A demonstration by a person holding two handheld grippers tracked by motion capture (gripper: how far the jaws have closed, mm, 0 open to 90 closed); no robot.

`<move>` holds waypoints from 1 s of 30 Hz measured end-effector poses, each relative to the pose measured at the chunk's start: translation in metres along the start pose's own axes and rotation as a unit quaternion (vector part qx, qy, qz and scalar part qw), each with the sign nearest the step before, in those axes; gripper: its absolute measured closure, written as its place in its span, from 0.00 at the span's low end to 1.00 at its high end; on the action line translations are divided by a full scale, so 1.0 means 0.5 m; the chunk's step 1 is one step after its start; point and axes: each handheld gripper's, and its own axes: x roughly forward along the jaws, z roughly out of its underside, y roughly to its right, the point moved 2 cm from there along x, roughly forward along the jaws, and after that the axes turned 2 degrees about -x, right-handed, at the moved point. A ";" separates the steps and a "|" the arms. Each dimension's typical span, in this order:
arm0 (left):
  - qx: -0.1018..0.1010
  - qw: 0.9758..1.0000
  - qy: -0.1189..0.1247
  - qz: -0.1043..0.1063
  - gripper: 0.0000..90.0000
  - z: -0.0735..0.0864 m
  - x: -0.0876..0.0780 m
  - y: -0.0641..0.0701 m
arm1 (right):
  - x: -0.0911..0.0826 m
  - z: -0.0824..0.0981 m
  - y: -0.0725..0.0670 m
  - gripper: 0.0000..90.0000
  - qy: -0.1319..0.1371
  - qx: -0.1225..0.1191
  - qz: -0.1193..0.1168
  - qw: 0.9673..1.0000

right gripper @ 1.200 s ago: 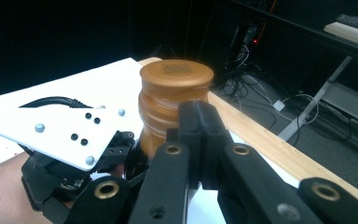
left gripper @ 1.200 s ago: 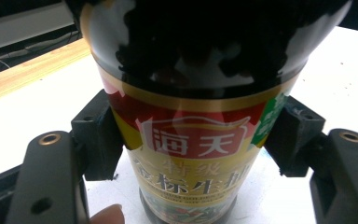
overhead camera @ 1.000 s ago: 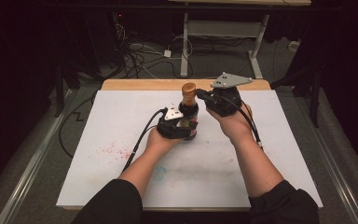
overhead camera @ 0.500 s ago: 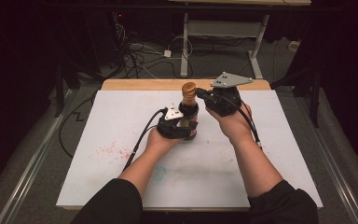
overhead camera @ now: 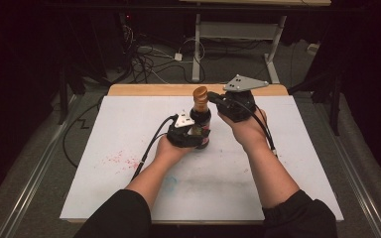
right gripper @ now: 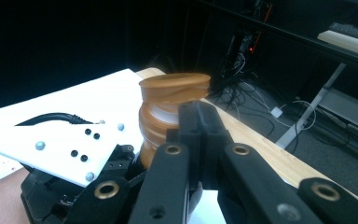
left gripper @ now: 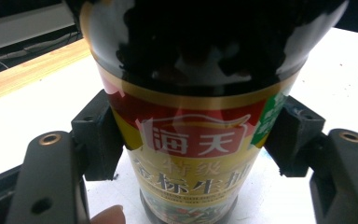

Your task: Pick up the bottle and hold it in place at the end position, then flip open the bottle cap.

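**Bottle pinned at the body, second claw shut at the cap**

Dark sauce bottle [overhead camera: 200, 121] stood upright on the white surface [overhead camera: 287, 163], just inside its far edge, roughly 12 o'clock from the person. Glass by the look of its gloss: judged heavy for its size, rigid, breakable, slick above the label. The printed label band [left gripper: 191, 140] looked the better hold, being drier and straight-walled; the ribbed brown cap [right gripper: 172, 100] suited a twisting grip.

Left claw [overhead camera: 191, 133] gripped the bottle across the label band, one pad at 9 o'clock and one at 3 o'clock in the left gripper view, both pressed to the sides. A fingertip showed at the lower edge there.

Right claw [right gripper: 199, 126] had its jaws closed flat together with nothing between them, tips resting against the cap's side just under its flared top; contact looked likely, though whether it pressed or merely touched I could not tell. In the high view it sat at 3 o'clock from the cap.
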 end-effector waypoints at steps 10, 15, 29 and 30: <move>-0.002 1.000 0.001 0.000 0.32 0.000 0.000 0.000 | 0.002 -0.002 0.000 1.00 0.002 -0.003 0.001 1.000; -0.002 1.000 0.001 0.000 0.32 -0.001 0.000 0.000 | 0.002 -0.006 0.000 1.00 0.003 -0.004 0.001 1.000; 0.000 1.000 0.002 0.000 0.32 0.000 0.000 0.000 | 0.003 -0.018 -0.003 1.00 0.006 -0.009 0.003 1.000; -0.001 1.000 0.002 0.000 0.32 0.001 0.000 0.000 | 0.003 -0.018 -0.004 1.00 0.006 -0.010 0.003 1.000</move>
